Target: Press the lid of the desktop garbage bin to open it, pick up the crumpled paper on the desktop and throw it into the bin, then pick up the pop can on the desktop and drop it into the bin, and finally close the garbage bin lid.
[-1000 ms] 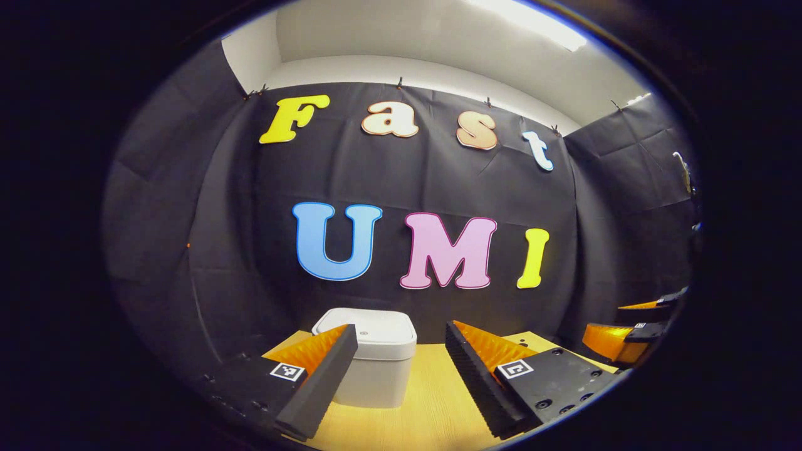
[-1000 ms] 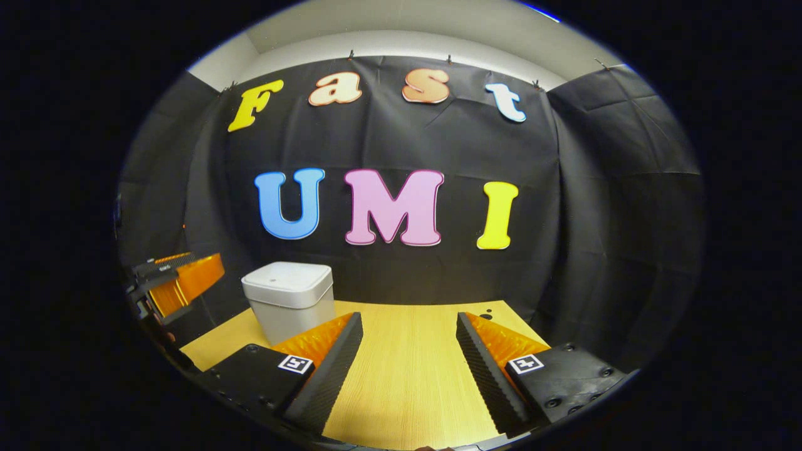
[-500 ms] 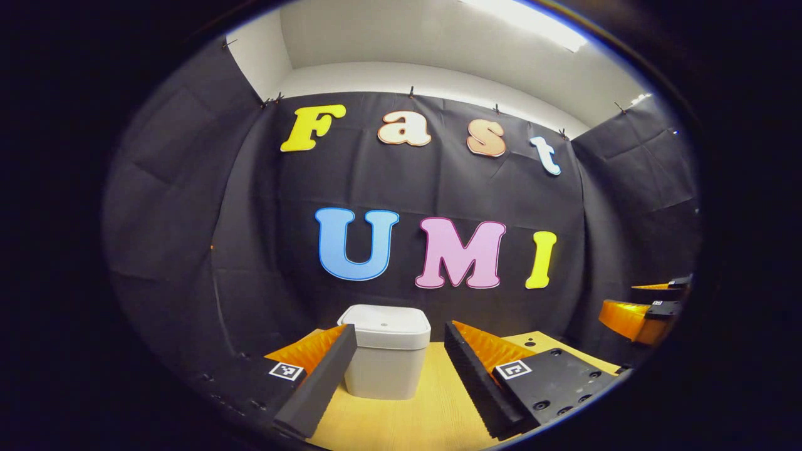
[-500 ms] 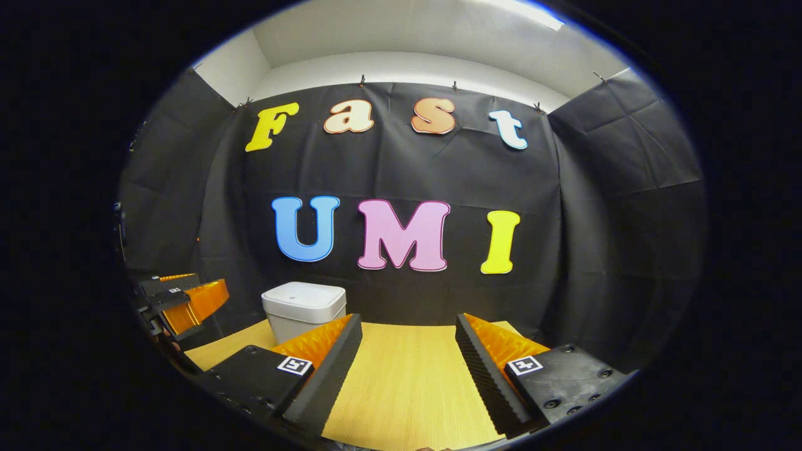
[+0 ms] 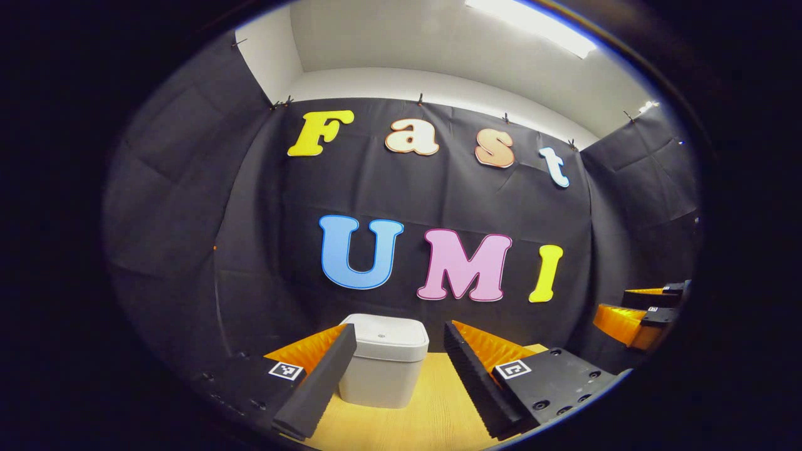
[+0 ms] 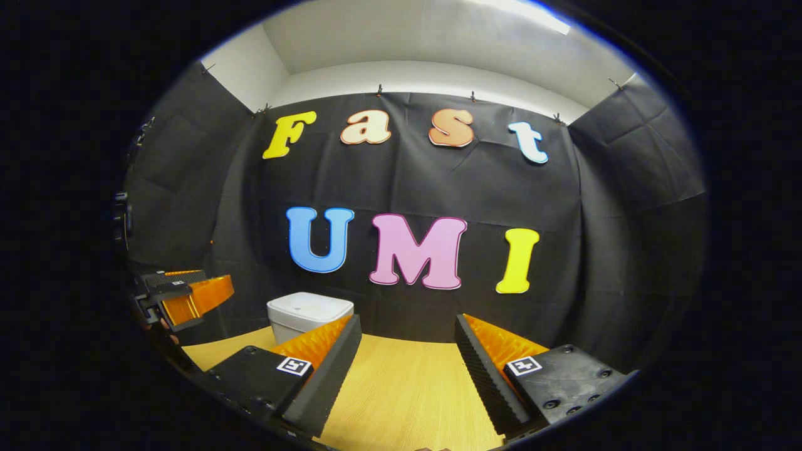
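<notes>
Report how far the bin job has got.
Done: nothing is settled; the bin has its lid shut. In hand: nothing; the left gripper and right gripper are both open and empty above the table. Left, or already finished: the frames cannot tell, since no paper or can is in sight.

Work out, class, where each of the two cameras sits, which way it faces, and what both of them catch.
Left gripper view: rides on the left gripper, low over the wooden table, facing the closed bin dead ahead; its two spread fingers frame the bin.
Right gripper view: rides on the right gripper, facing the cloth wall; own fingers spread.
Shared: the bin, the table, and each other's gripper at the edge.
</notes>
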The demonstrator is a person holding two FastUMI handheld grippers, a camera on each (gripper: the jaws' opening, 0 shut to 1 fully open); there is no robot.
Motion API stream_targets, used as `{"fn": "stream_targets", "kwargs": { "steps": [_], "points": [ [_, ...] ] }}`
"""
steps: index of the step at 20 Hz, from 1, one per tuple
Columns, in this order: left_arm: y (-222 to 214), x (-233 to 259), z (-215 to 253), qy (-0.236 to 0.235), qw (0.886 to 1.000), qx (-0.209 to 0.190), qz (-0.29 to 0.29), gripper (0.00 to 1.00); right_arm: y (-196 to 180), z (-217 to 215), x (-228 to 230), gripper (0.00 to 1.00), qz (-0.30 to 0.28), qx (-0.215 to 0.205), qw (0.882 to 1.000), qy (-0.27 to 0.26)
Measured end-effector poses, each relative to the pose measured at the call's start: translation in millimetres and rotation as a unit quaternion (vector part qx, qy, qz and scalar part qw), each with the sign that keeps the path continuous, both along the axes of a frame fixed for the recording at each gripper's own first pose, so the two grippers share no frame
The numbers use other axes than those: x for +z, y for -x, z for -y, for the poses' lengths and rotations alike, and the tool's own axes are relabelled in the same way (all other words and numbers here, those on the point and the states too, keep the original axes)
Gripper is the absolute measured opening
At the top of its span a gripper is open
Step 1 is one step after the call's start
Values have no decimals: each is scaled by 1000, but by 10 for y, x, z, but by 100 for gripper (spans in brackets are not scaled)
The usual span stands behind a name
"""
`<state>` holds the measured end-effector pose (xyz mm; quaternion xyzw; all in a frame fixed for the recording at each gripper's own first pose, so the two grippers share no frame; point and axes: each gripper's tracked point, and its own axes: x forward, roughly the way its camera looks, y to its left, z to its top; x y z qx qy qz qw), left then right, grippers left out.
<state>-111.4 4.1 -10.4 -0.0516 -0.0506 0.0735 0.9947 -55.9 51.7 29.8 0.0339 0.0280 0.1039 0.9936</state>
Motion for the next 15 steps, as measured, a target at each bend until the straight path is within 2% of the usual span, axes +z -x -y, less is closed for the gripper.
{"fn": "stream_targets", "kwargs": {
  "steps": [3,5,9,15],
  "points": [
    [-79,53,112,-12,1000,2,12,95,-47,146,-51,96,-8,24,1000,11],
    [-132,91,208,-9,1000,-4,19,95,-70,168,-22,96,-5,31,999,-5],
    [-252,45,292,12,1000,-13,6,95,-135,280,-62,96,-10,20,1000,-10],
    [-290,-33,305,-13,1000,-19,-10,95,-169,213,-136,96,-15,14,1000,-16]
  ]
}}
